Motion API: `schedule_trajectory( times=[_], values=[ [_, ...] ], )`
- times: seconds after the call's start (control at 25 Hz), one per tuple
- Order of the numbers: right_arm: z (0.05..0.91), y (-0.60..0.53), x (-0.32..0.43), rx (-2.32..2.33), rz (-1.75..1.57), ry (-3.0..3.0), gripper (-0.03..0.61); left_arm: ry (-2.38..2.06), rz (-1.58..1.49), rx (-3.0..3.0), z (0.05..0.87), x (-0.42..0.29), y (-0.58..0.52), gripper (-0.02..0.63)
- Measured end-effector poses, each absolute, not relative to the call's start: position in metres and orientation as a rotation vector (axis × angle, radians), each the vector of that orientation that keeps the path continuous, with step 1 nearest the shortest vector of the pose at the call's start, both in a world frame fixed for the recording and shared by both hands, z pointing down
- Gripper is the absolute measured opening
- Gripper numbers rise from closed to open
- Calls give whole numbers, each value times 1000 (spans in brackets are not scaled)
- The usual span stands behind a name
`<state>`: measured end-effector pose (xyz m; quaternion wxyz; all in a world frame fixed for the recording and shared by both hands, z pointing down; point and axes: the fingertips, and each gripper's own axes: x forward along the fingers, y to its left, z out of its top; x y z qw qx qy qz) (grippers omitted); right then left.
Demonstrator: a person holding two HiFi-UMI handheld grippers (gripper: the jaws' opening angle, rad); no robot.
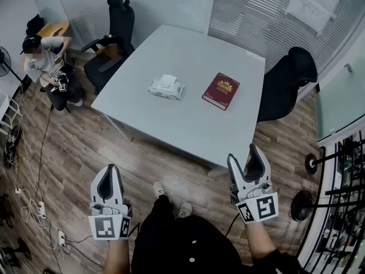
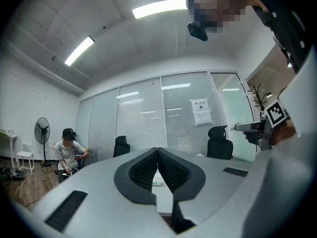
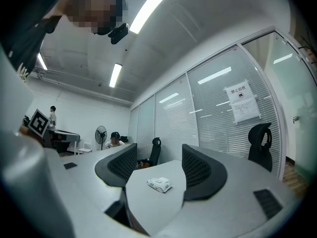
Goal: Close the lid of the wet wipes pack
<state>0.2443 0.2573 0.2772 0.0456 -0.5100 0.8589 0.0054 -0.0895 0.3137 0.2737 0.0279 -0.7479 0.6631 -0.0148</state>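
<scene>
Head view: left gripper point(image 1: 108, 176) and right gripper point(image 1: 250, 161) both hang off the table's point(image 1: 188, 127) near edge, well short of the wet wipes pack point(image 1: 166, 87) mid-table. Red book point(image 1: 220, 90) just right of it, black chair point(image 1: 288, 79) further right.

Left gripper view: jaws pressed together, empty, pack barely peeking behind them.

Right gripper view: jaws spread wide, nothing held, pack framed between them, well ahead.

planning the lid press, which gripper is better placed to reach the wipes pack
Probably right: the right gripper sits nearer the table, fingers apart, with the wet wipes pack framed between them. The left gripper is shut.
</scene>
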Motion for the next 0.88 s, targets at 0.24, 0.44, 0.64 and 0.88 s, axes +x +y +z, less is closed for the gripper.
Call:
schedule_trajectory(
  times=[0.24,0.44,0.64,0.88],
  values=[
    [278,240,232,-1576,15,2624,285,2031,-43,-2325,274,-100,291,17],
    [277,222,219,-1583,15,2622,285,2022,-38,-2332,274,-112,271,17],
    [277,206,205,-1588,17,2624,285,2011,-33,-2341,273,-123,253,17],
    [278,181,193,-1595,14,2622,285,2002,-33,-2349,274,-135,226,17]
  ],
)
